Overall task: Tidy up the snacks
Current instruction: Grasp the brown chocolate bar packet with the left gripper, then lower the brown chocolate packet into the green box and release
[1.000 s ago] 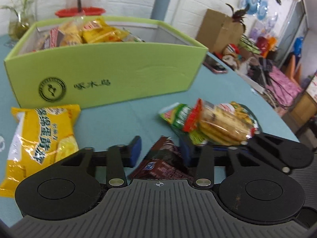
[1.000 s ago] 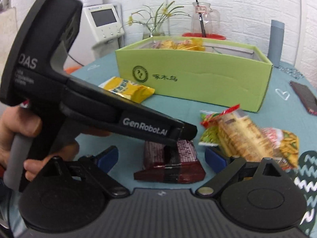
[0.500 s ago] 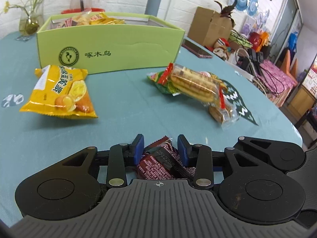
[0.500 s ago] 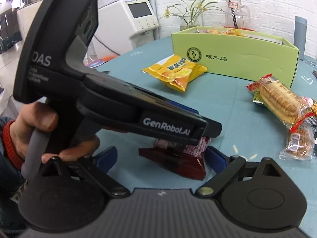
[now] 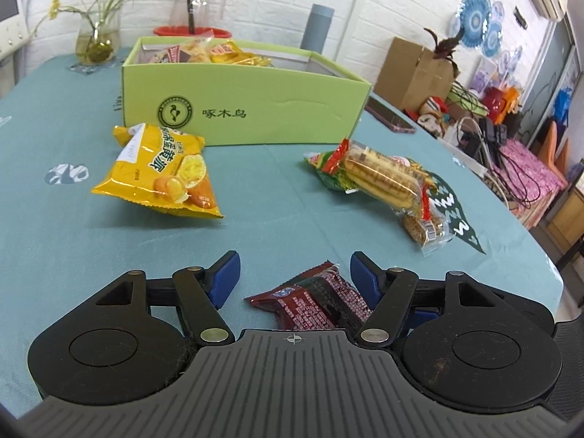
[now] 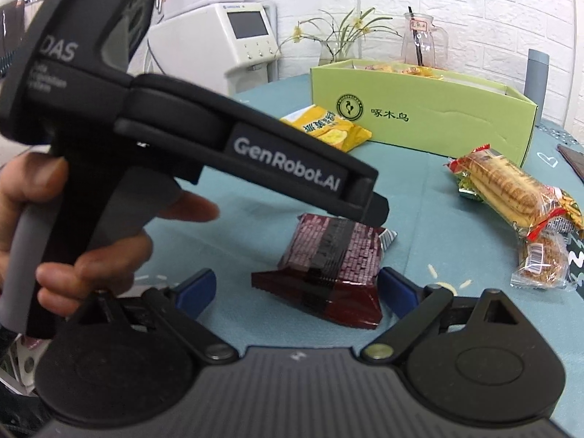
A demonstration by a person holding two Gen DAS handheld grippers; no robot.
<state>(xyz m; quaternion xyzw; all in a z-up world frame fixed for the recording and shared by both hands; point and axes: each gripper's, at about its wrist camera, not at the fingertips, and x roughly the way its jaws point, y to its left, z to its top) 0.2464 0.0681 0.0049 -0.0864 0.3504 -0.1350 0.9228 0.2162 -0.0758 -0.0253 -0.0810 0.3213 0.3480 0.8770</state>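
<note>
A dark red snack packet [image 5: 314, 303] lies on the teal table between the fingers of my left gripper [image 5: 294, 273], which is open around it. It also shows in the right wrist view [image 6: 328, 259], below the tip of the left gripper's body [image 6: 204, 138]. My right gripper [image 6: 295, 288] is open with the packet between its fingers. The green box [image 5: 248, 106] holding several snacks stands at the back. A yellow chip bag [image 5: 164, 171] and a clear cracker pack [image 5: 383, 179] lie in front of the box.
A small wrapped biscuit [image 5: 427, 230] lies beside the cracker pack. A phone [image 5: 390, 118] lies right of the box. A flower vase [image 5: 96, 36], a glass jug [image 5: 197, 3] and a grey cylinder [image 5: 317, 27] stand behind the box. The table edge curves at the right.
My left gripper has pulled the red packet back from the box toward the near edge, then opened and let it go onto the table. The right gripper stayed open.
</note>
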